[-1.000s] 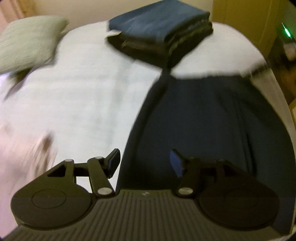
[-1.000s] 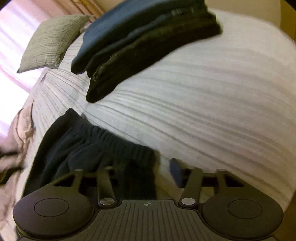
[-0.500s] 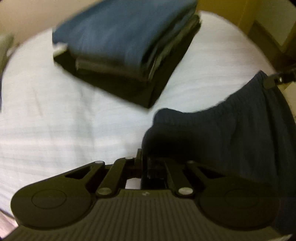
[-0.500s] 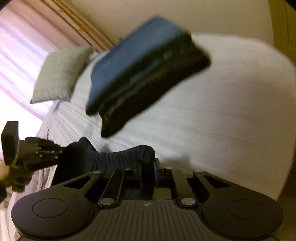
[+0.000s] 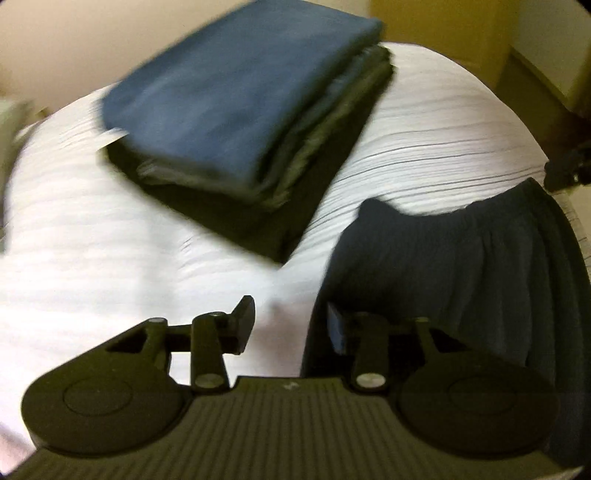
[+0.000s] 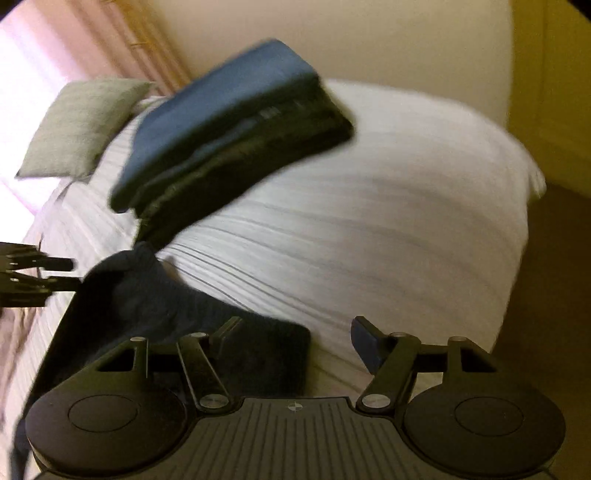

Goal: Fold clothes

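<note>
A dark navy garment with an elastic waistband (image 5: 461, 266) lies on the white striped bed (image 5: 110, 258); it also shows in the right wrist view (image 6: 155, 306). My left gripper (image 5: 291, 321) is open and empty, straddling the garment's left edge. My right gripper (image 6: 295, 339) is open and empty over the garment's right waistband corner. A stack of folded clothes, blue on top of dark ones (image 5: 243, 110), sits farther back on the bed (image 6: 236, 136). The left gripper's tips show at the left of the right wrist view (image 6: 37, 273).
A grey-green pillow (image 6: 81, 125) lies at the head of the bed by the pink curtain. The bed's edge (image 6: 517, 258) drops to brown floor on the right. Yellow cupboards (image 5: 461, 33) stand beyond the bed.
Both grippers were shut on the garment's waistband half a second ago; now both have opened and let it go. The garment lies flat on the bed.
</note>
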Available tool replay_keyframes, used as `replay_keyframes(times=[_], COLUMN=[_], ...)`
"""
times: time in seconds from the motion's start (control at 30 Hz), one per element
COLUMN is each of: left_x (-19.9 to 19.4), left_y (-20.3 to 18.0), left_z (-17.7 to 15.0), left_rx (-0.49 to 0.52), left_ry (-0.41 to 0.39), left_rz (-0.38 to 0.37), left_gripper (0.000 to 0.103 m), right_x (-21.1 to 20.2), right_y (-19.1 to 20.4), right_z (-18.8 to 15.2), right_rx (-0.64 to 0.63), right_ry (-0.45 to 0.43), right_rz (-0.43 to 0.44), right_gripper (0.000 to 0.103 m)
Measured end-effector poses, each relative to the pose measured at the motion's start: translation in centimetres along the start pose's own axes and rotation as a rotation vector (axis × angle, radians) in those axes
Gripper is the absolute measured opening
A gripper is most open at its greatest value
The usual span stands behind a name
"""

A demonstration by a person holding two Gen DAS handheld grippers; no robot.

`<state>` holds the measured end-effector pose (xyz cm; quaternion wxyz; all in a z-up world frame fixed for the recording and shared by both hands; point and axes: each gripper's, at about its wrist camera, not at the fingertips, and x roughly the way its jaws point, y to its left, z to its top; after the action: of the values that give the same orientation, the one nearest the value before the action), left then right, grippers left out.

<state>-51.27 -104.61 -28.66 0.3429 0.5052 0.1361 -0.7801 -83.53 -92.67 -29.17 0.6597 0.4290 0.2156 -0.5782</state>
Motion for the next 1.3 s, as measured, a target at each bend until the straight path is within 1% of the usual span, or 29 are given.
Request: replay_keyframes(times=[0.07,0.13,0.23,0.33,0.43,0.5,0.57,0.63,0.73,0.83,0.9,0.93,0.97,1.03,1.13,1.3], left_x=[-3.4,-7.2,-13.0,-18.7,-23.0,-24.9,-25.6,-25.4,-24.7,-23.4,-22.9,-22.6,-23.1,-25.2,-28.4,-33.8], left_y=[1.6,2.7,4.0,3.8,1.8,-0.3,-2.9,-5.3,-8.5,-10.5,-10.9,-11.0,-10.3,-7.7,-3.9,2.4], left_z=[-3.2,-6.7,-14.0,-22.2,-30.0,-34.7,-39.0,-42.4,-47.1,-50.9,-52.8,-53.3,-53.4,-53.2,-52.8,-52.2], left_rx=[-0.046,-0.103,-0.198,-0.293,-0.389,-0.447,-0.472,-0.454,-0.409,-0.355,-0.353,-0.350,-0.361,-0.406,-0.473,-0.583], left_ry=[0.005,0.025,0.083,0.159,0.224,0.253,0.291,0.318,0.352,0.377,0.365,0.355,0.338,0.292,0.222,0.102], left_rz=[0.061,0.118,0.205,0.293,0.344,0.347,0.342,0.336,0.328,0.323,0.310,0.312,0.327,0.376,0.450,0.572], left_gripper=[0.040,0.041,0.042,0.045,0.049,0.052,0.054,0.054,0.054,0.053,0.051,0.050,0.044,0.015,0.013,0.013], right_x=[-0.6,-0.9,-0.3,0.4,0.9,1.2,1.5,1.7,2.1,2.2,2.0,1.9,1.8,2.0,1.5,0.2], right_y=[2.0,4.6,9.2,14.6,20.0,23.4,26.7,29.6,32.8,35.2,36.8,37.5,38.3,39.8,41.5,43.6], right_z=[0.1,-0.4,-2.1,-4.7,-7.8,-10.2,-12.7,-15.4,-18.6,-21.3,-22.6,-22.9,-23.3,-24.0,-24.4,-24.5], right_rx=[-0.067,-0.134,-0.213,-0.302,-0.391,-0.451,-0.511,-0.567,-0.638,-0.705,-0.750,-0.769,-0.789,-0.815,-0.844,-0.889], right_ry=[-0.020,-0.009,0.038,0.095,0.134,0.163,0.194,0.219,0.239,0.248,0.245,0.241,0.240,0.245,0.237,0.215], right_rz=[0.027,0.074,0.159,0.245,0.303,0.330,0.353,0.368,0.360,0.340,0.325,0.317,0.308,0.295,0.301,0.322], right_gripper=[0.067,0.067,0.067,0.068,0.068,0.068,0.068,0.068,0.068,0.071,0.086,0.087,0.087,0.087,0.087,0.087])
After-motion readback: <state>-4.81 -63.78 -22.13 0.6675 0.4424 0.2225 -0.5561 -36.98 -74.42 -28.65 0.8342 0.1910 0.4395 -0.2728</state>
